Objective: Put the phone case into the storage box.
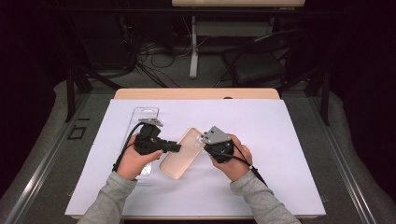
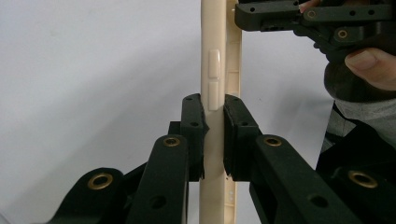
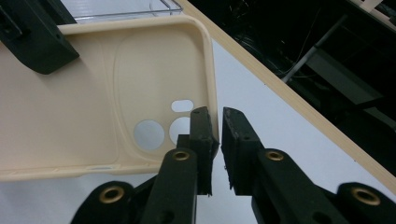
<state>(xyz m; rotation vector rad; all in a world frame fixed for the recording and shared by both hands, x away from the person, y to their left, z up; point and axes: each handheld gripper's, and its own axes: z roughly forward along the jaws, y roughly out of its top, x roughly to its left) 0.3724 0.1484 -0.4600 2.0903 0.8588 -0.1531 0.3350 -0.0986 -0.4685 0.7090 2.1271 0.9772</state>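
We see one cream phone case [image 1: 182, 152] held just above the white sheet [image 1: 261, 140], between two grippers. The left gripper [image 2: 214, 135] is clamped on one long edge (right at the side buttons). The right gripper [image 3: 215, 149] straddles the rim near the three camera cutouts, its jaws slightly parted, pads not pressing. One clear tray [image 1: 145, 114] lies beyond the left hand [image 1: 133, 161].

I'm reading no text, label, brand, number or sign anywhere in these views.
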